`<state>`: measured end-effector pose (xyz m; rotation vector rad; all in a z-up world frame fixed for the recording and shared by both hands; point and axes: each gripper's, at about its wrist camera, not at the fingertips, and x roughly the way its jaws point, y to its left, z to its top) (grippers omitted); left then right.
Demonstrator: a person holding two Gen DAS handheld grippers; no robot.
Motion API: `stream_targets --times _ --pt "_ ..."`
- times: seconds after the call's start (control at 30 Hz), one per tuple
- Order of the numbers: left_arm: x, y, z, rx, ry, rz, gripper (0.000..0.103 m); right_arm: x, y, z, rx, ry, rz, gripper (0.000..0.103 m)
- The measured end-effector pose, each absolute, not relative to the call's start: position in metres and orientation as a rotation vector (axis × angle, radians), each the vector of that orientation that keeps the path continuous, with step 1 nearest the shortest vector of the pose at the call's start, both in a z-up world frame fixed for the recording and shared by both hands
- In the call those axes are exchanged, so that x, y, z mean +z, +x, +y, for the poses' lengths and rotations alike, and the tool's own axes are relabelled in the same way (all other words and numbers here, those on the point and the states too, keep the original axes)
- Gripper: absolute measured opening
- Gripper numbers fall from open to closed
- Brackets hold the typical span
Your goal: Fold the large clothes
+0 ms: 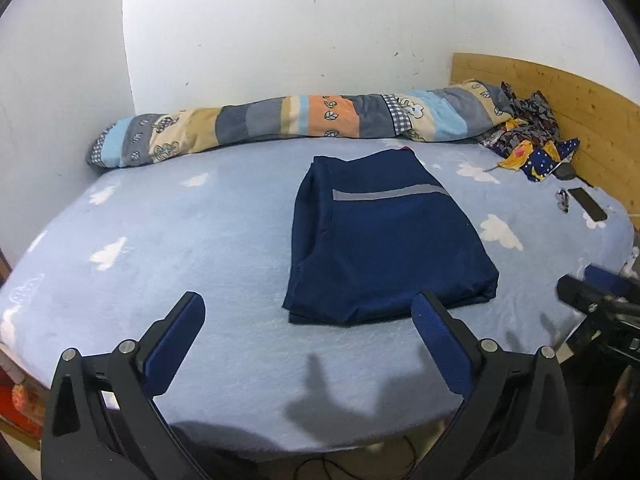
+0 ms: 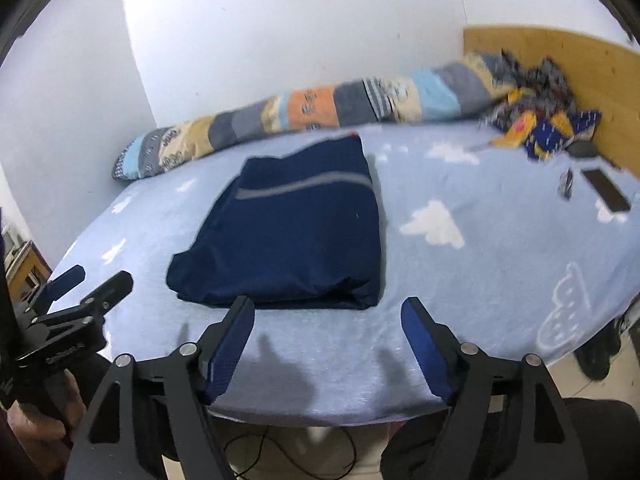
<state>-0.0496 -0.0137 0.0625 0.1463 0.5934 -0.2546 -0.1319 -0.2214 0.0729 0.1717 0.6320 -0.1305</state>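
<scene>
A navy blue garment [image 1: 384,240] with a grey stripe lies folded into a flat rectangle on the light blue bed sheet [image 1: 180,240]; it also shows in the right wrist view [image 2: 292,232]. My left gripper [image 1: 308,308] is open and empty, held above the sheet just in front of the garment's near edge. My right gripper [image 2: 328,308] is open and empty, just in front of the garment's near right corner. The right gripper shows at the right edge of the left wrist view [image 1: 592,284]. The left gripper shows at the left edge of the right wrist view [image 2: 88,284].
A rolled patchwork quilt [image 1: 304,120] lies along the white wall at the back. Crumpled patterned cloth [image 1: 528,136] lies by the wooden headboard [image 1: 560,92]. A black phone [image 1: 588,204] and a small item lie at the right. The bed's front edge is just below my grippers.
</scene>
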Motion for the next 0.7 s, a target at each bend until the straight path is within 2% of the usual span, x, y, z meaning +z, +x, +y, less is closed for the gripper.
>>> stream_targets --times 0.1,0.37,0.5,0.7 --pt "0.068 -0.062 -0.010 -0.250 0.158 0.581 0.103 0.079 -0.146 -0.214 -0.141 0.147 0.592 0.087" --pt "0.094 -0.084 0.004 -0.328 0.138 0.511 0.103 0.105 -0.167 -0.201 -0.199 0.039 0.511 0.089" --pt "0.095 -0.082 0.009 -0.285 0.154 0.527 0.103 0.107 -0.164 -0.193 -0.210 -0.065 0.473 0.098" --pt "0.083 -0.079 0.014 -0.161 0.109 0.535 0.103 0.087 -0.139 -0.201 -0.179 0.077 0.545 0.098"
